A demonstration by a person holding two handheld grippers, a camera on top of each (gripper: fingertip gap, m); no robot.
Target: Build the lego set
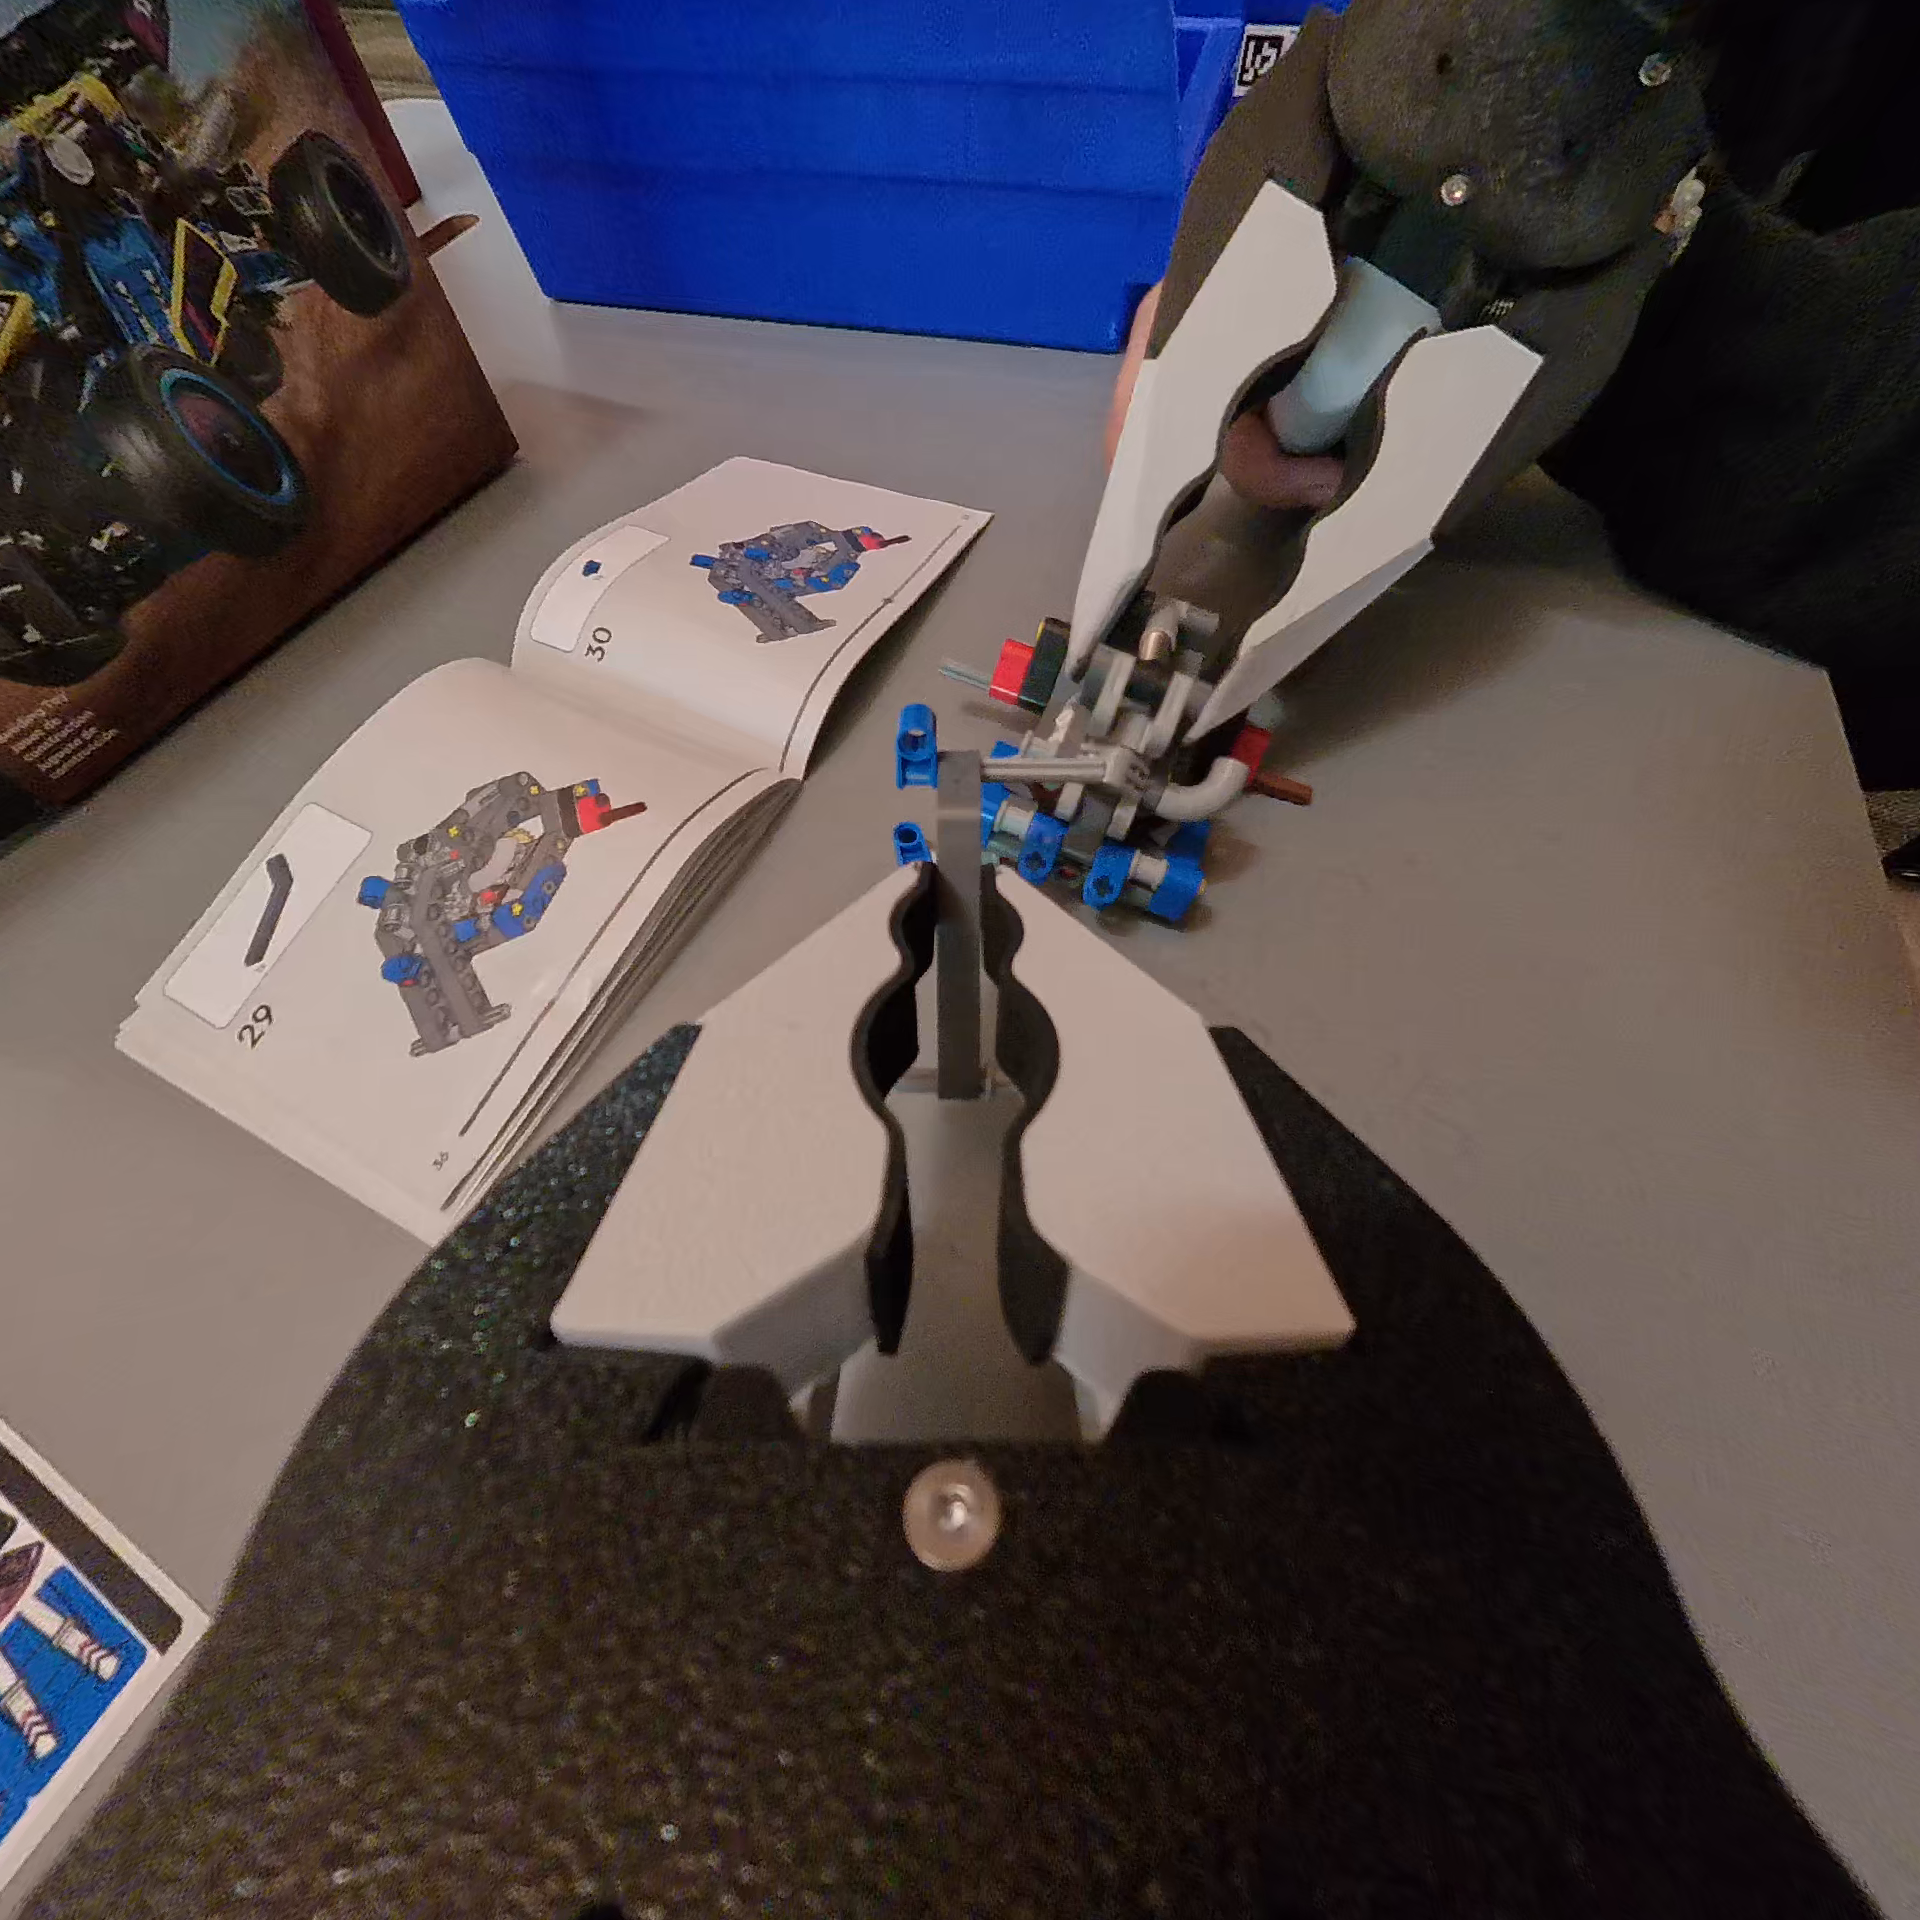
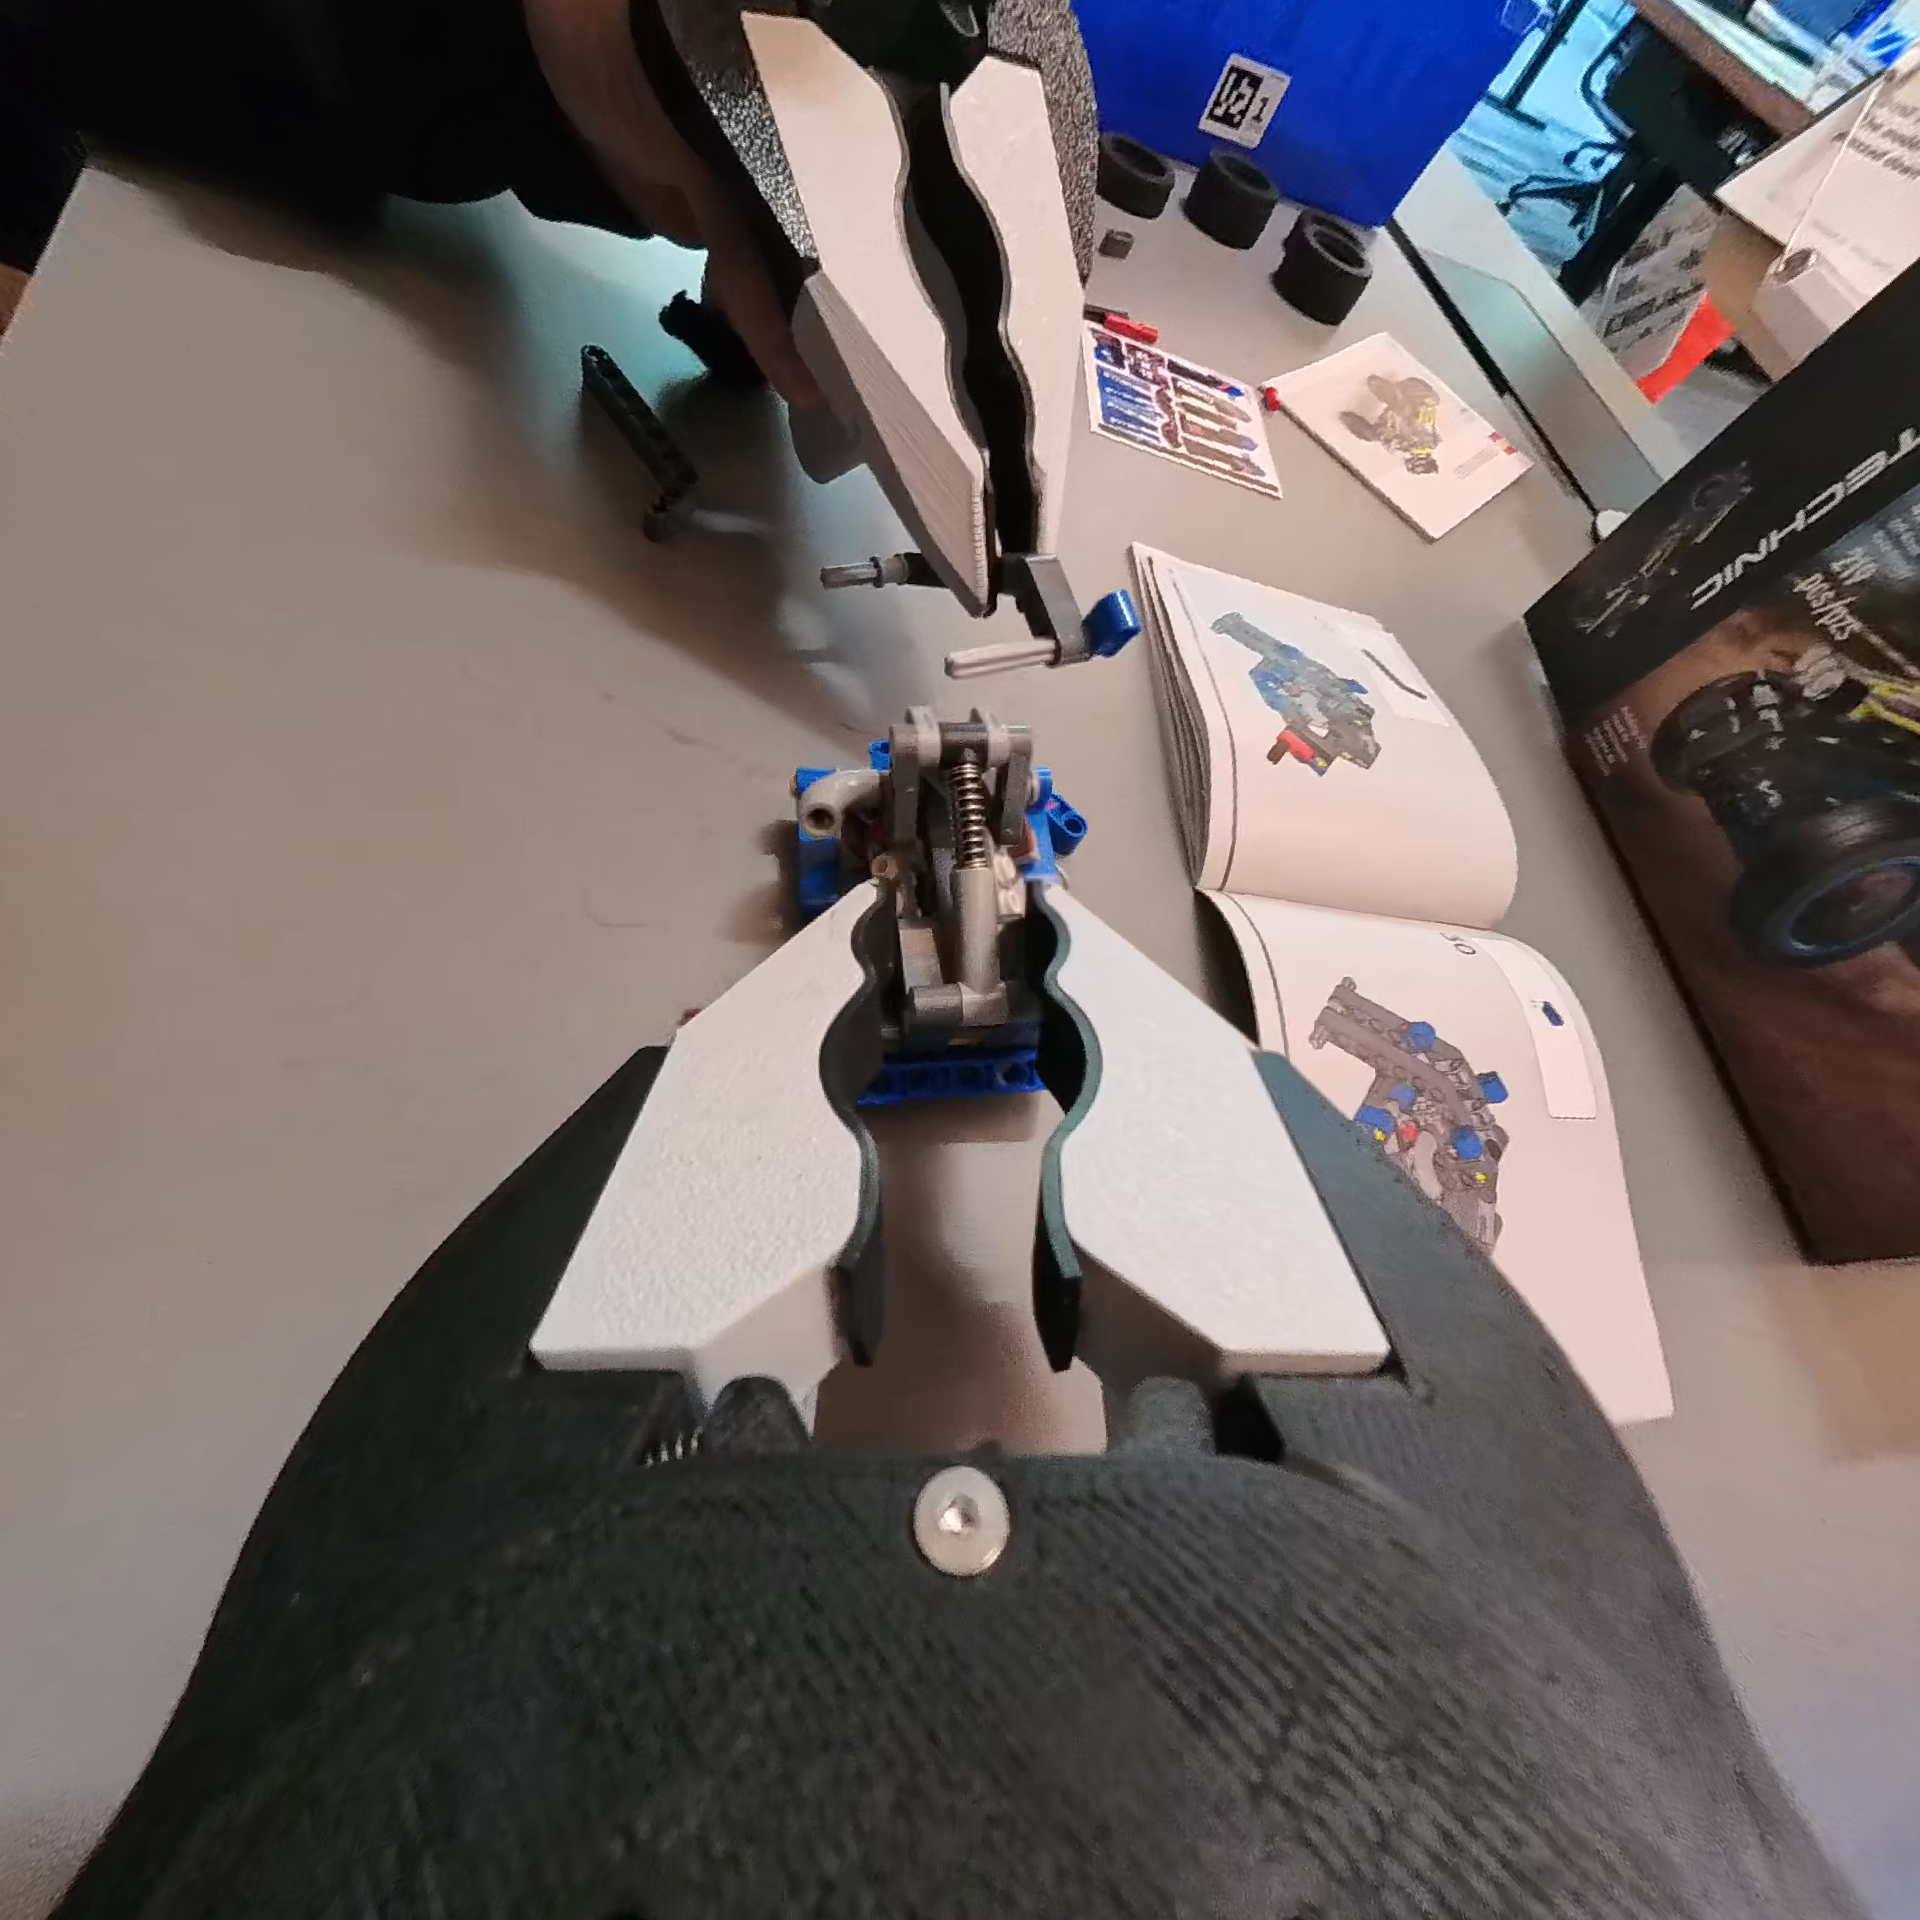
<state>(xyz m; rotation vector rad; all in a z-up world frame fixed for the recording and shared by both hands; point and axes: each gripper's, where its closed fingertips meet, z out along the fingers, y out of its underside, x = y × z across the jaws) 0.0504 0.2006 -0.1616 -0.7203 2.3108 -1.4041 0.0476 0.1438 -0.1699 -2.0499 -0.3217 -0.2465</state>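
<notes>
My left gripper (image 1: 958, 878) is shut on a dark grey beam (image 1: 958, 935) held upright, with blue connectors (image 1: 914, 743) on its far end. In the right wrist view the left gripper (image 2: 1003, 582) hangs above the table with the beam (image 2: 1044, 603), a blue connector (image 2: 1112, 618) and light grey pins pointing left. My right gripper (image 2: 951, 904) is shut on the grey and blue lego assembly (image 2: 956, 821), which rests on the table and has a spring in its middle. In the left wrist view the right gripper (image 1: 1143, 696) pins the assembly (image 1: 1101, 821) just beyond the beam.
An open instruction booklet (image 1: 499, 831) (image 2: 1351, 779) lies beside the assembly. The set's box (image 1: 208, 364) (image 2: 1766, 831) stands past it. A blue bin (image 1: 831, 156), black tyres (image 2: 1231, 197), a sticker sheet (image 2: 1179, 410), a second booklet (image 2: 1397, 426) and a loose black beam (image 2: 639, 436) lie around. The grippers' ends are close to 7 cm from one another.
</notes>
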